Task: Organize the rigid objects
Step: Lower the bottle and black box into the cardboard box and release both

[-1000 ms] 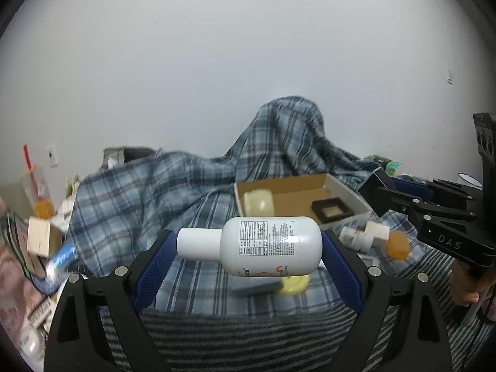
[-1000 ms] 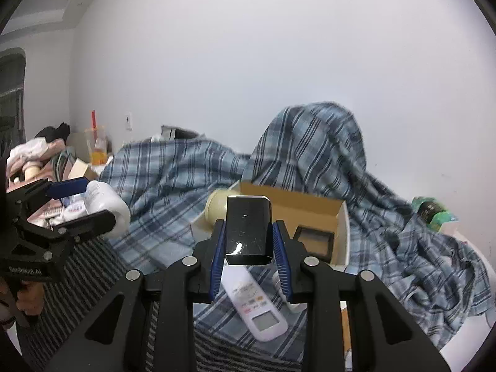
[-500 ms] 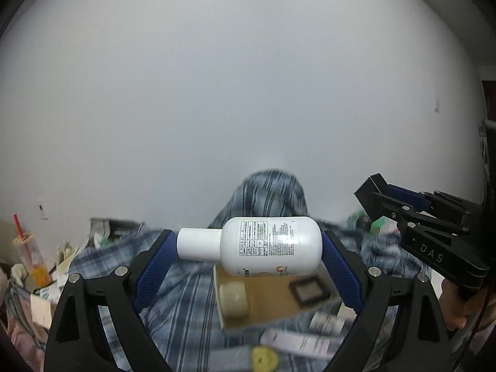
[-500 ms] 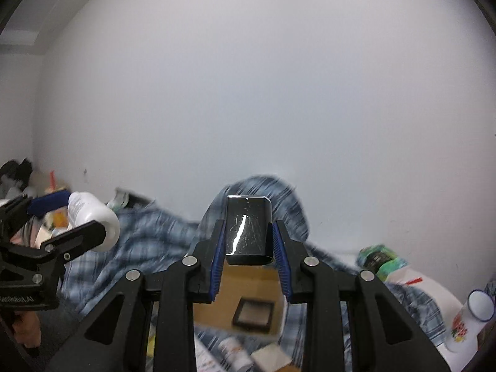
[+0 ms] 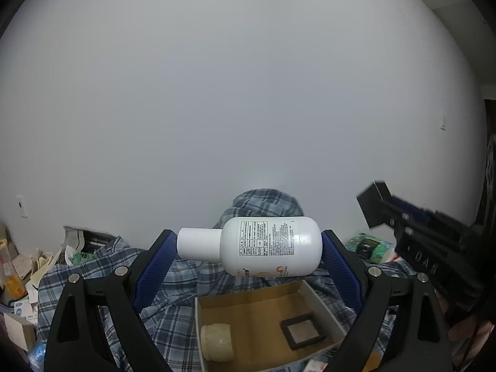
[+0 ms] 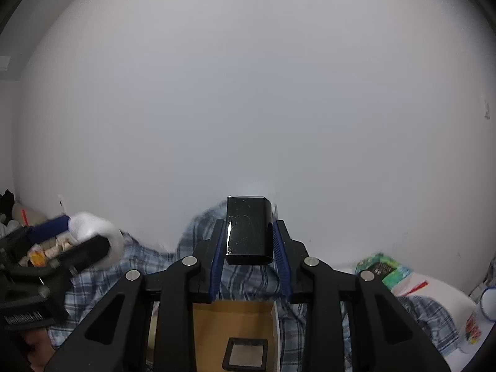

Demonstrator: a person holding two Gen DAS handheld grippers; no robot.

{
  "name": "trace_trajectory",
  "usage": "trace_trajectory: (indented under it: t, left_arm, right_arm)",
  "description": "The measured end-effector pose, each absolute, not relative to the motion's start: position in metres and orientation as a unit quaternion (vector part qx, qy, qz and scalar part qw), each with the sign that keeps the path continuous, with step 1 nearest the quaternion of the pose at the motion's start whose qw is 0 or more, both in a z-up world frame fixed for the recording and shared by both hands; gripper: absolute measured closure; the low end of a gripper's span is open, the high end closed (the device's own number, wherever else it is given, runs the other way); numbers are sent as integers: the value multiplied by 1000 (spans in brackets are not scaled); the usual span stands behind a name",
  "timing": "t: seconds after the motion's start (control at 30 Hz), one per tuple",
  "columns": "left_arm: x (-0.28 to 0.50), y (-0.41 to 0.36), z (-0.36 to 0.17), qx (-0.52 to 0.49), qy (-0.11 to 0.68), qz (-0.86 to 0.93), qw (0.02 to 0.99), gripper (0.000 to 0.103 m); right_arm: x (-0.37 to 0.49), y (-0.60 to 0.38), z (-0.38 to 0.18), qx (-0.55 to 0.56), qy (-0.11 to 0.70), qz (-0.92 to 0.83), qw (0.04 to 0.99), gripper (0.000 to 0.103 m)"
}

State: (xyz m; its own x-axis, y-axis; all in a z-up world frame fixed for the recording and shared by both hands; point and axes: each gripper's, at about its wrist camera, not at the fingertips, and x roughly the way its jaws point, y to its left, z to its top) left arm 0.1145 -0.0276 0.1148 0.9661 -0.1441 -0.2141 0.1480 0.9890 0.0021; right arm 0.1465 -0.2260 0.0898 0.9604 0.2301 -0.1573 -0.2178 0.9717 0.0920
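Observation:
My left gripper (image 5: 248, 248) is shut on a white bottle (image 5: 263, 246) lying sideways, cap to the left, held above an open cardboard box (image 5: 248, 310). The box holds a cream jar (image 5: 217, 342) and a black square frame (image 5: 302, 336). My right gripper (image 6: 249, 245) is shut on a glossy black rectangular block (image 6: 248, 229), held above the same box (image 6: 232, 319). The left gripper and bottle show blurred at the left of the right wrist view (image 6: 93, 241). The right gripper shows at the right of the left wrist view (image 5: 418, 241).
A blue plaid cloth (image 5: 93, 279) is heaped behind and around the box against a white wall. Papers and boxes (image 5: 18, 272) clutter the left. A green packet (image 6: 384, 269) and a white cup (image 6: 486, 303) lie at the right.
Both grippers have risen and moved forward over the box with their objects still held. The box now sits lower and nearer in both views.

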Motion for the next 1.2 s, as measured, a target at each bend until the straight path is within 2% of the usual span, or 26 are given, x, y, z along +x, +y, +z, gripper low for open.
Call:
trace_trajectory:
  t: [0.23, 0.6, 0.73, 0.93, 0.97, 1.03, 1.13, 1.2]
  left_arm:
    - [153, -31, 79, 17, 167, -73, 983, 10]
    - [199, -45, 10, 26, 239, -76, 968, 9]
    - [214, -37, -11, -8, 291, -92, 952, 9]
    - [218, -35, -22, -14, 304, -87, 948, 9]
    - [217, -35, -22, -13, 305, -85, 949, 9]
    - [216, -35, -21, -8, 299, -77, 951, 8]
    - [214, -32, -17, -11, 288, -68, 955, 0]
    - [212, -28, -14, -16, 278, -64, 958, 0]
  right_arm:
    - [192, -218, 38, 42, 168, 127, 977, 74]
    - [237, -215, -45, 45, 348, 167, 921, 74]
    - [241, -213, -57, 44, 376, 170, 910, 74]
    - [247, -211, -65, 44, 388, 177, 904, 74]
    - [247, -211, -65, 43, 388, 175, 904, 72]
    - [248, -212, -62, 47, 387, 169, 905, 53]
    - [248, -215, -59, 50, 380, 164, 909, 51]
    - [248, -217, -57, 52, 377, 162, 911, 51]
